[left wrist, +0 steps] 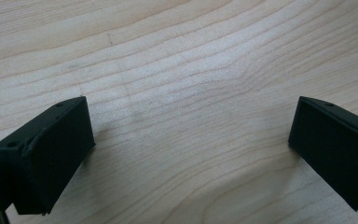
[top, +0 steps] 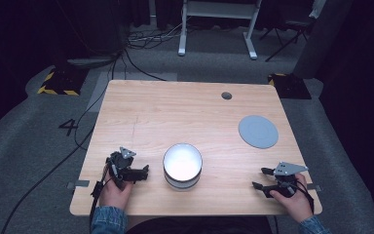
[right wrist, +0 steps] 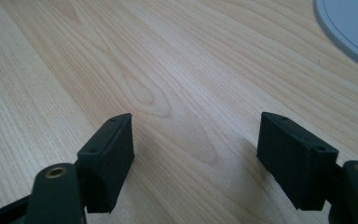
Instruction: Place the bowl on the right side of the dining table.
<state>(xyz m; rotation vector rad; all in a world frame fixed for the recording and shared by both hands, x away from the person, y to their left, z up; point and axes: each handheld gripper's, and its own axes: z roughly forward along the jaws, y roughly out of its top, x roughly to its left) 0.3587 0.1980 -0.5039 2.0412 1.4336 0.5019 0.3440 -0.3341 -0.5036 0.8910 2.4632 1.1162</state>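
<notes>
Pot (top: 182, 165) between both grippers; lid (top: 258, 131) behind-right.

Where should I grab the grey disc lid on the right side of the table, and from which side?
Probably by its near rim. The grey disc lid lies flat on the table, so there is no wall or knob to pinch. The open right hand-held gripper sits just nearer than it; come in low from that near side, one jaw over the edge, or slide it past the table's right edge first.
</notes>
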